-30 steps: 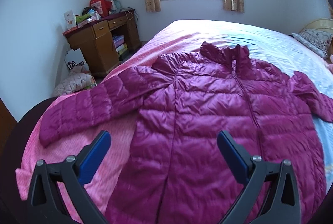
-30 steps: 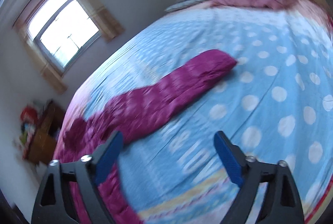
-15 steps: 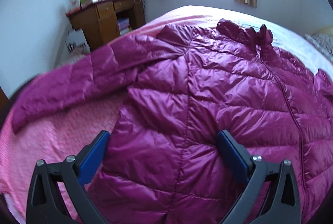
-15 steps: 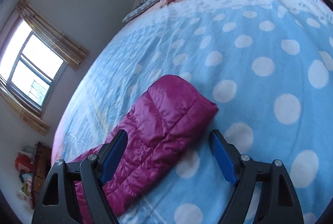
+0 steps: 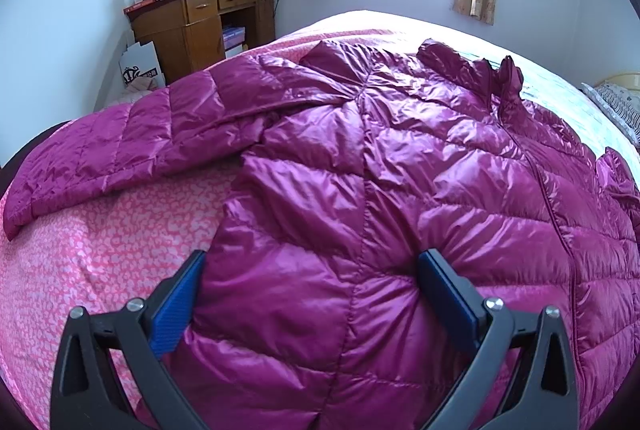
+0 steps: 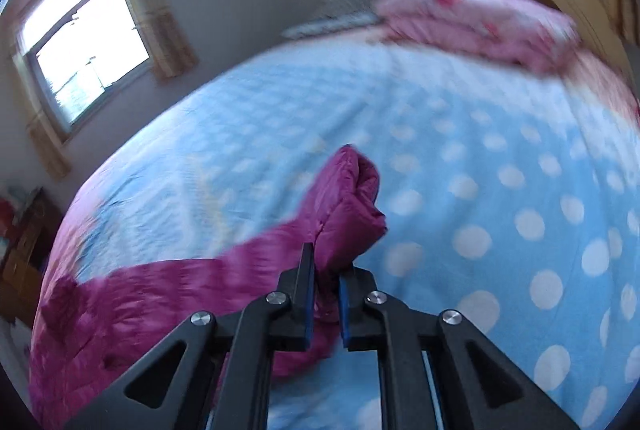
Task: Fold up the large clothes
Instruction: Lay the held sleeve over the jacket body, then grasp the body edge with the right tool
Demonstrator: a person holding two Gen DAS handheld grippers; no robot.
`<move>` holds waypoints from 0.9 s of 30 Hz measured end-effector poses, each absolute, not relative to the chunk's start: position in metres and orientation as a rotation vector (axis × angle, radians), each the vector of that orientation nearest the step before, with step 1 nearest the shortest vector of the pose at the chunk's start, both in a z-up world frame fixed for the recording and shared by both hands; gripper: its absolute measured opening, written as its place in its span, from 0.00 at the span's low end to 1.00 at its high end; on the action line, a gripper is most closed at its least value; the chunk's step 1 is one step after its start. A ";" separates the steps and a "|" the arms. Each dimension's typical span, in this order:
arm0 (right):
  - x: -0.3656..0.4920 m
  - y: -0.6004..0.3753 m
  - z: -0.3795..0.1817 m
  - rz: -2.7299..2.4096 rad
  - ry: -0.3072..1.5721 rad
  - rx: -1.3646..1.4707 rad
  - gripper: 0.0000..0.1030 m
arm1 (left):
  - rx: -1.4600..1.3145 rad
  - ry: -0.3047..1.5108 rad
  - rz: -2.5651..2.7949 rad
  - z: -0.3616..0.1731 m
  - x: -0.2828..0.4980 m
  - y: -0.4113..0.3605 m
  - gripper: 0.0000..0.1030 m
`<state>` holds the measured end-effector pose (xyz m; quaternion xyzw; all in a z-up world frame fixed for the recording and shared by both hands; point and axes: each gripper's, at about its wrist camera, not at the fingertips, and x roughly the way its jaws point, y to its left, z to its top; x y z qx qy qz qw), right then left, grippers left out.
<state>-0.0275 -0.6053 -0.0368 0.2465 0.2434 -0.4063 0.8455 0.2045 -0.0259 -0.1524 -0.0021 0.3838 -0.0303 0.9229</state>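
We hold the left gripper (image 5: 312,294) wide open, its blue pads pressed around the lower body of the glossy magenta quilted down jacket (image 5: 400,190), which lies spread on the pink-patterned bedcover (image 5: 100,250). We judge it light, puffy and slippery, so seams and cuffs give the best hold. The right gripper (image 6: 325,304) is closed on the sleeve cuff (image 6: 352,198), at 12 o'clock over the blue dotted sheet (image 6: 500,210). Half a second ago it was open around that cuff.

Glossy quilted jacket (image 5: 400,190) lies on matt cloth bedspread (image 5: 100,250); desk (image 5: 192,30) wood.
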 end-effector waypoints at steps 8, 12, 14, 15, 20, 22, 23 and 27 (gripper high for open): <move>0.072 -0.425 0.030 -0.442 0.518 0.283 0.09 | -0.019 0.784 -0.072 -0.152 0.202 -0.023 1.00; 0.133 -0.329 0.012 -0.214 0.597 0.215 0.09 | -0.023 0.779 -0.075 -0.152 0.201 -0.022 1.00; 0.156 -0.293 -0.008 -0.147 0.634 0.192 0.09 | -0.025 0.778 -0.077 -0.152 0.201 -0.021 1.00; 0.170 -0.276 -0.021 -0.098 0.664 0.202 0.09 | -0.027 0.777 -0.078 -0.152 0.201 -0.021 1.00; 0.212 -0.231 -0.077 0.029 0.742 0.224 0.09 | -0.037 0.771 -0.086 -0.152 0.200 -0.019 1.00; 0.222 -0.229 -0.092 0.084 0.751 0.240 0.09 | -0.039 0.768 -0.088 -0.152 0.199 -0.019 1.00; 0.229 -0.224 -0.099 0.104 0.755 0.243 0.09 | -0.040 0.767 -0.089 -0.152 0.199 -0.018 1.00; 0.256 -0.209 -0.125 0.159 0.853 0.258 0.37 | -0.041 0.766 -0.090 -0.152 0.199 -0.019 1.00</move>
